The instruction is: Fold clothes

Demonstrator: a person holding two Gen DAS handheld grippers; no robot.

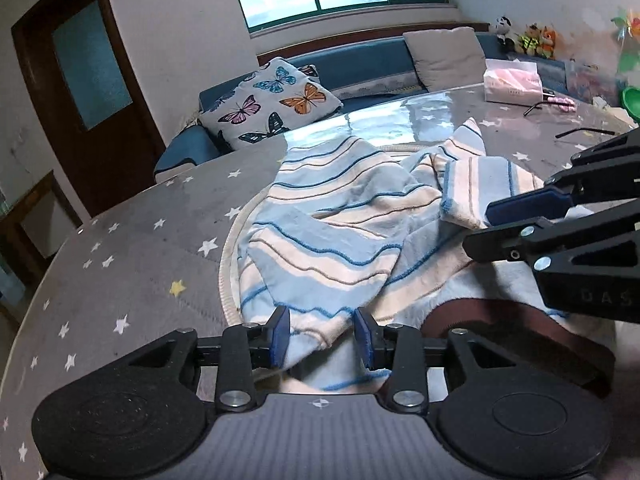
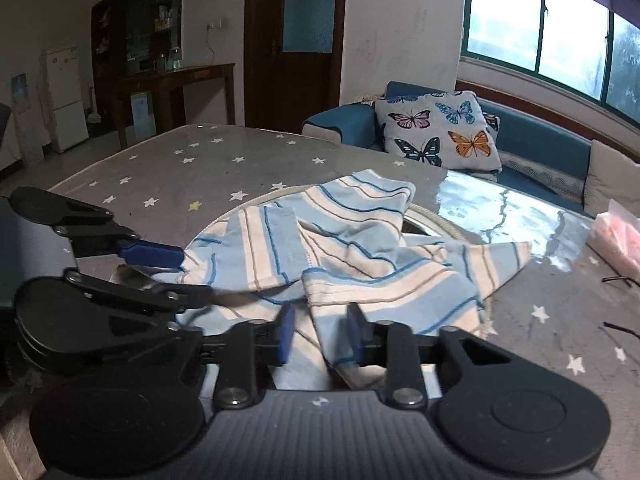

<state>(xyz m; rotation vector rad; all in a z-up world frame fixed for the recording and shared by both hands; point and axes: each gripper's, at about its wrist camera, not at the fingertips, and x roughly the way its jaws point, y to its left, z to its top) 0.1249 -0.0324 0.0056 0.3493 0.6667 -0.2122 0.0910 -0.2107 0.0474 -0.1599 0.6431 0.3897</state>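
My left tongs (image 1: 321, 336) sit parted over the near hem of the crumpled blue-and-cream striped knit garment (image 1: 328, 236), gripping nothing. Right tongs (image 2: 318, 334) parted too, cloth between the pads, not pinched. It's heaped mid grey star-print counter (image 1: 132, 248), so folding's barely begun.

Table cover (image 1: 132, 256): grey, scattered with white stars and one yellow one
Cushion (image 1: 272, 102): butterfly print, propped on the blue sofa (image 1: 360, 66)
Second cushion (image 1: 446, 58): plain beige, further along the sofa
Tissue pack (image 1: 512, 82): pink, on the table's far side
Plush toys (image 1: 524, 36): by the wall (blurred)
Door (image 2: 294, 40): dark wood, frosted pane
Fridge (image 2: 66, 98): white
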